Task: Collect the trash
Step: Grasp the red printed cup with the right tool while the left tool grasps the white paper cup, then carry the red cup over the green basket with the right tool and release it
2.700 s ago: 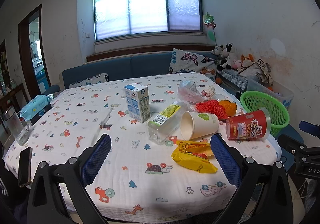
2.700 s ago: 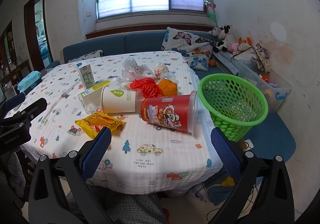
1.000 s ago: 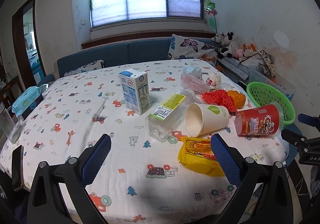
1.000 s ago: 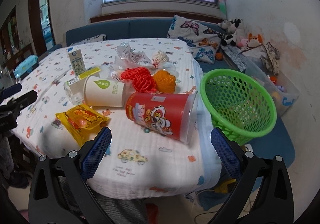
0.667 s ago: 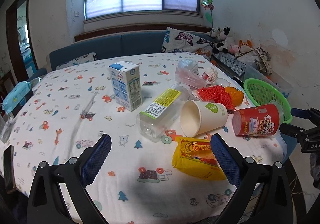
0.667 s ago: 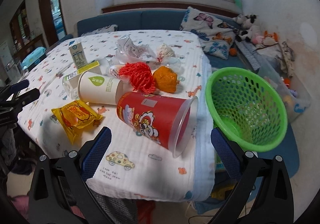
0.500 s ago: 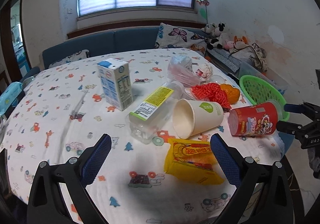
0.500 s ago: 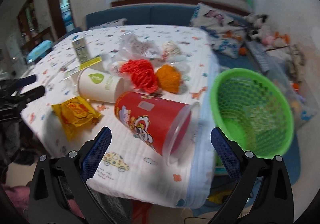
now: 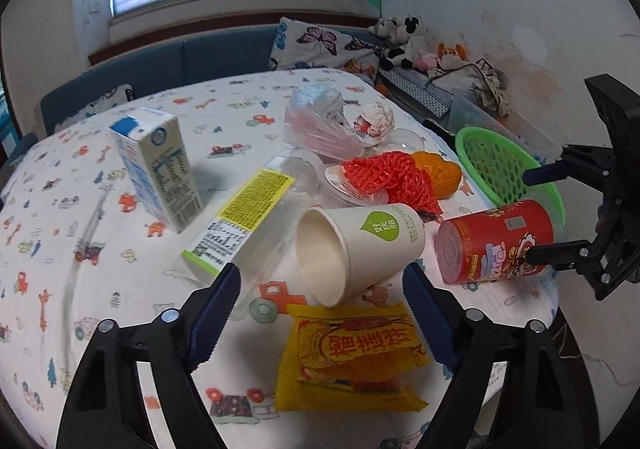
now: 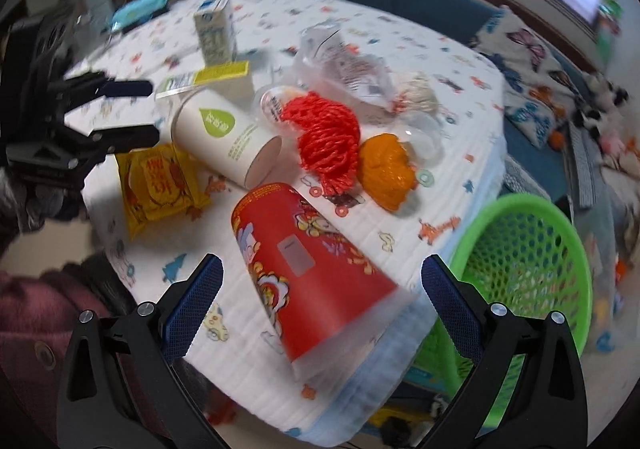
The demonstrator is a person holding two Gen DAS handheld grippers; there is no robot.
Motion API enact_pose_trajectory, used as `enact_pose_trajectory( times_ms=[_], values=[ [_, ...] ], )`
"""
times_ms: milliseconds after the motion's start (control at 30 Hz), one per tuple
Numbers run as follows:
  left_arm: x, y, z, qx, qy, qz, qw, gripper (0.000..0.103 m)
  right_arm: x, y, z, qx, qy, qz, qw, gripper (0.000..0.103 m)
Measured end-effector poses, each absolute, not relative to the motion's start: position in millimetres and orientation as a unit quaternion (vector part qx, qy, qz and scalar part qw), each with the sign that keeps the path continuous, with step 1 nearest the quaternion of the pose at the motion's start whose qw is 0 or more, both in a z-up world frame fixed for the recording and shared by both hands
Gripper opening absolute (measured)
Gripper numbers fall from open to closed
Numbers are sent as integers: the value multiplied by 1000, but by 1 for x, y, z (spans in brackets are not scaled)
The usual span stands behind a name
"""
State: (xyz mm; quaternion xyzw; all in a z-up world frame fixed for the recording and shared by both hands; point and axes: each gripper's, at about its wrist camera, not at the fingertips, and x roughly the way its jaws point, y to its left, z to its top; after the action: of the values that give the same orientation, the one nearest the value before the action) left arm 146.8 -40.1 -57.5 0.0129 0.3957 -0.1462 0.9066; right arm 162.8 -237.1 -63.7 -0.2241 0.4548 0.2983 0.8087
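Observation:
My left gripper [image 9: 320,309] hovers low over a white paper cup [image 9: 360,245] lying on its side and a yellow snack packet [image 9: 352,361]. Its jaws are closing, with both items between the fingers and neither pressed by a pad. My right gripper [image 10: 320,301] stands open above a toppled red printed cup [image 10: 304,265] near the table's edge, without touching it. A green mesh basket [image 10: 528,261] sits just off that edge, beside the red cup [image 9: 496,241]. The right gripper [image 9: 560,217] also shows at the right of the left wrist view.
On the patterned tablecloth [image 9: 100,289] are a standing milk carton [image 9: 160,169], a clear bottle with a yellow label [image 9: 248,217], a red net [image 9: 392,177], an orange lump [image 9: 440,169] and a crumpled plastic bag [image 9: 320,121]. A blue sofa and toys line the far wall.
Both grippers have come closer to the trash and tilted down. The left fingers have drawn nearer together. The right view has rolled, and the red cup now lies between its fingers.

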Motion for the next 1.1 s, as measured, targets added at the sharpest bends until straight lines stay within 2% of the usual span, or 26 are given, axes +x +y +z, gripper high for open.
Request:
enact_pose_trajectory(
  times_ms=[100, 400, 667, 867, 933, 1067, 1100],
  values=[
    [156, -42, -62, 6, 406, -161, 900, 73, 174, -227, -71, -255, 469, 316, 784, 98],
    [177, -48, -76, 1, 427, -206, 880, 70, 197, -198, -101, -310, 512, 362, 715, 96],
    [188, -57, -84, -12, 440, -233, 867, 64, 198, -195, -116, -323, 527, 364, 697, 77],
    [192, -62, -85, -19, 445, -259, 857, 46, 192, -207, -112, -298, 520, 353, 718, 76],
    [191, -63, -84, -24, 443, -269, 855, 32, 192, -210, -105, -287, 517, 349, 728, 75],
    [186, -70, -79, -18, 435, -285, 854, 21, 184, -223, -90, -252, 509, 340, 749, 73],
    [184, -71, -78, -17, 434, -288, 854, 15, 183, -226, -88, -244, 508, 340, 753, 73]
  ],
)
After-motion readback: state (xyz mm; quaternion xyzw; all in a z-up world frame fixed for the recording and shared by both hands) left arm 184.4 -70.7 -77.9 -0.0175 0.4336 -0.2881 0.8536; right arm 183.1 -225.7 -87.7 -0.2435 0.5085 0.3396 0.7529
